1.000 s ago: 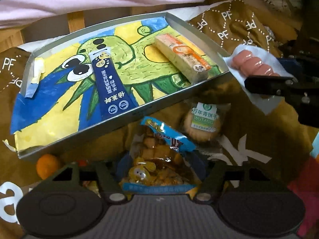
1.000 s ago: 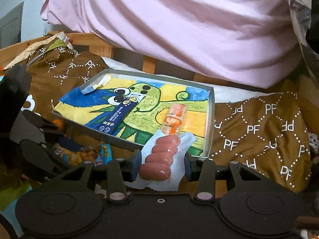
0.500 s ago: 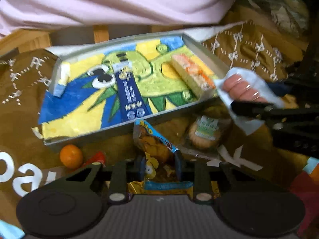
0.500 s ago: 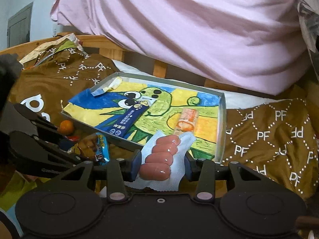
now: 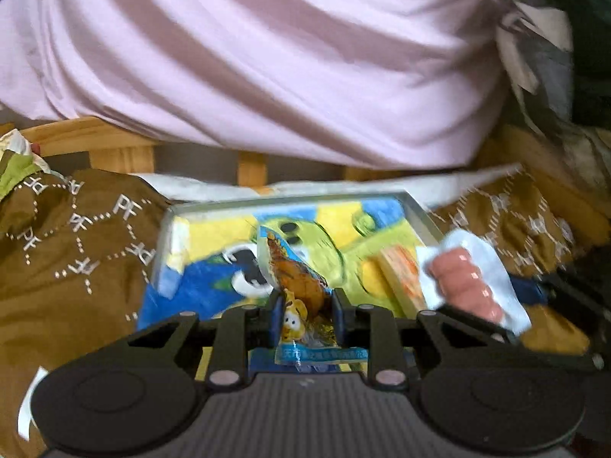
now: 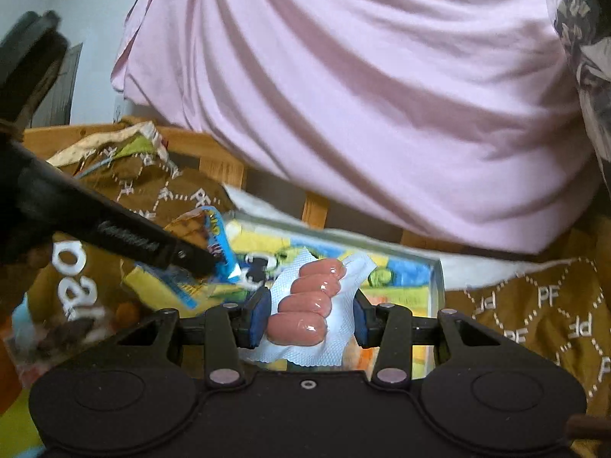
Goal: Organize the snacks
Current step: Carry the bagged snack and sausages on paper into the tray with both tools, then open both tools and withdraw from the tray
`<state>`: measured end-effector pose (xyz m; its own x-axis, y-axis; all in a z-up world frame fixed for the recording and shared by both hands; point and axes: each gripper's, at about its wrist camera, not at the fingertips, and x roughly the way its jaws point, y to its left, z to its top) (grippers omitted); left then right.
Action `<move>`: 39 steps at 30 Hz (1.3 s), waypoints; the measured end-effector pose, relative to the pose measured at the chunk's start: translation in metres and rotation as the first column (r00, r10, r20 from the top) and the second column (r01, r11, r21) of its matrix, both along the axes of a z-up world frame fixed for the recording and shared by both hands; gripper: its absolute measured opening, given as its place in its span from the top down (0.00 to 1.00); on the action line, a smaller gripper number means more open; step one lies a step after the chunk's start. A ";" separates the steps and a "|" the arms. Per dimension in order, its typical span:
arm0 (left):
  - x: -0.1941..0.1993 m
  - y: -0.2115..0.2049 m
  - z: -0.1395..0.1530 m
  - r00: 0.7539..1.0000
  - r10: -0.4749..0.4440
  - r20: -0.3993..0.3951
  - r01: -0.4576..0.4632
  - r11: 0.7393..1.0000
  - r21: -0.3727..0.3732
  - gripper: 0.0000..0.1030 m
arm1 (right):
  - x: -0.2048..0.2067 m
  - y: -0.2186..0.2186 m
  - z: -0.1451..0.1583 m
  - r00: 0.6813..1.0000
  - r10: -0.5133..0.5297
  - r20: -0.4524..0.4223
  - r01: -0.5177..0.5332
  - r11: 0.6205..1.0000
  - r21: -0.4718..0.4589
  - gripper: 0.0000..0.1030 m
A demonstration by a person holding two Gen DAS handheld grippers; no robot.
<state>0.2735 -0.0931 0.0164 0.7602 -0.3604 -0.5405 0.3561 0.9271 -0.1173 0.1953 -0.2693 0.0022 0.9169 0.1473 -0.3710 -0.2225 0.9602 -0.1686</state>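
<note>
My left gripper (image 5: 307, 318) is shut on a blue and orange snack bag (image 5: 301, 286) and holds it up in front of the metal tray (image 5: 290, 200) with the green dinosaur drawing. My right gripper (image 6: 311, 313) is shut on a pack of pink sausages (image 6: 309, 301) in a white wrapper, held just before the tray (image 6: 437, 278). The sausage pack also shows at the right in the left wrist view (image 5: 464, 286). An orange wafer bar (image 5: 403, 276) lies in the tray's right part. The left gripper's finger (image 6: 126, 240) and its bag (image 6: 214, 240) cross the right wrist view.
A brown blanket with white PF letters (image 5: 80, 236) covers the bed around the tray. A pink quilt (image 5: 267, 57) bulges behind, above a wooden bed rail (image 5: 95, 141). An orange fruit (image 6: 126, 311) lies at lower left.
My left gripper closed on the snack bag and lifted it up toward the tray. My right gripper rose and came closer to the tray with the sausage pack. Both views tilted upward.
</note>
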 end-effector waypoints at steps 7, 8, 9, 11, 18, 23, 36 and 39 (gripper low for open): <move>0.043 0.000 -0.025 0.997 0.064 -0.042 -0.064 0.998 -0.009 0.74 | 0.039 0.012 -0.016 1.000 0.010 -0.010 -0.010 1.000 -0.021 0.56; 0.046 0.000 -0.030 0.997 0.066 -0.049 -0.066 0.998 -0.007 0.78 | 0.045 0.014 -0.020 1.000 0.012 -0.017 -0.013 1.000 -0.028 0.56; 0.049 -0.001 -0.036 0.996 0.067 -0.055 -0.067 0.998 -0.004 0.82 | 0.049 0.015 -0.024 1.000 0.014 -0.025 -0.015 0.999 -0.033 0.56; 0.052 -0.001 -0.046 0.995 0.070 -0.077 -0.071 0.997 0.000 0.82 | 0.057 0.018 -0.033 0.999 0.016 -0.048 -0.018 0.999 -0.041 0.56; 0.053 0.009 -0.067 0.990 0.085 -0.114 -0.087 0.996 -0.014 0.78 | 0.071 0.024 -0.057 0.993 0.011 -0.120 -0.019 0.998 -0.062 0.56; 0.051 0.013 -0.068 0.987 0.109 -0.120 -0.108 0.994 0.018 0.71 | 0.070 0.024 -0.060 0.994 0.000 -0.112 -0.008 0.997 -0.070 0.54; 0.003 0.038 -0.030 0.975 0.220 0.015 -0.220 0.975 -0.013 0.01 | 0.044 0.020 -0.024 0.999 -0.026 -0.033 0.026 1.000 0.010 0.13; -0.018 0.044 -0.016 0.969 0.239 0.064 -0.238 0.971 -0.026 0.01 | 0.026 0.019 -0.010 0.999 -0.034 -0.001 0.034 0.999 0.036 0.06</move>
<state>0.2555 -0.0495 0.0001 0.8594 -0.1736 -0.4810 0.1328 0.9841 -0.1179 0.2209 -0.2503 -0.0074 0.9214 0.1295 -0.3664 -0.1898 0.9727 -0.1333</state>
